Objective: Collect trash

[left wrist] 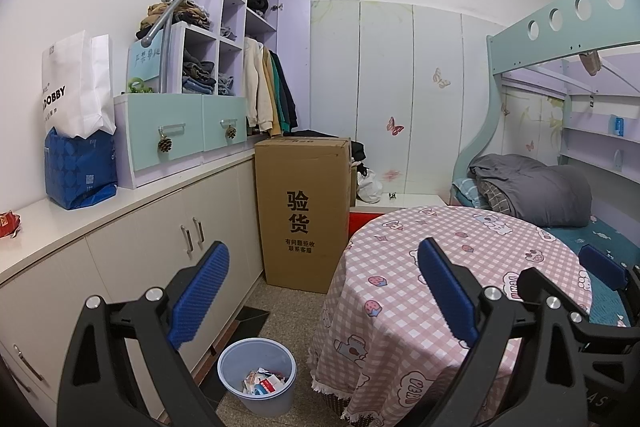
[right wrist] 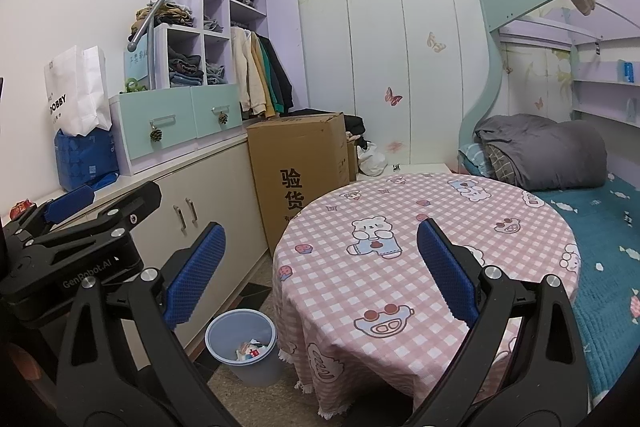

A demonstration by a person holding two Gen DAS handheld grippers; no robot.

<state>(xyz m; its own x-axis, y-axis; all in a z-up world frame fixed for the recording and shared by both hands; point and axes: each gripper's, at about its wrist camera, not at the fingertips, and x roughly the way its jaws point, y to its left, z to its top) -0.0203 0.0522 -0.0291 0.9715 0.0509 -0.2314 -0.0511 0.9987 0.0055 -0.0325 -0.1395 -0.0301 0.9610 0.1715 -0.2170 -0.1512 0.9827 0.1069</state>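
Both my grippers hang above the round worktop (right wrist: 400, 227) in its pink check cloth, jaws spread apart, nothing held. Left gripper (left wrist: 324, 291); right gripper (right wrist: 320, 271). Left tool's side reads "GenRobot.AI" in the right wrist view. Trash sits in the pale blue bin (left wrist: 257, 375) on the floor at 7 o'clock of the worktop, just beside the cloth's hem. Cardboard box (left wrist: 304, 211) at 11 o'clock bears large characters "验货". White paper bag (left wrist: 76, 83) on the long side worktop shows "DOBBY", cut off at its left

One bin (left wrist: 256, 375) (two pinecones (left wrist: 164, 145))
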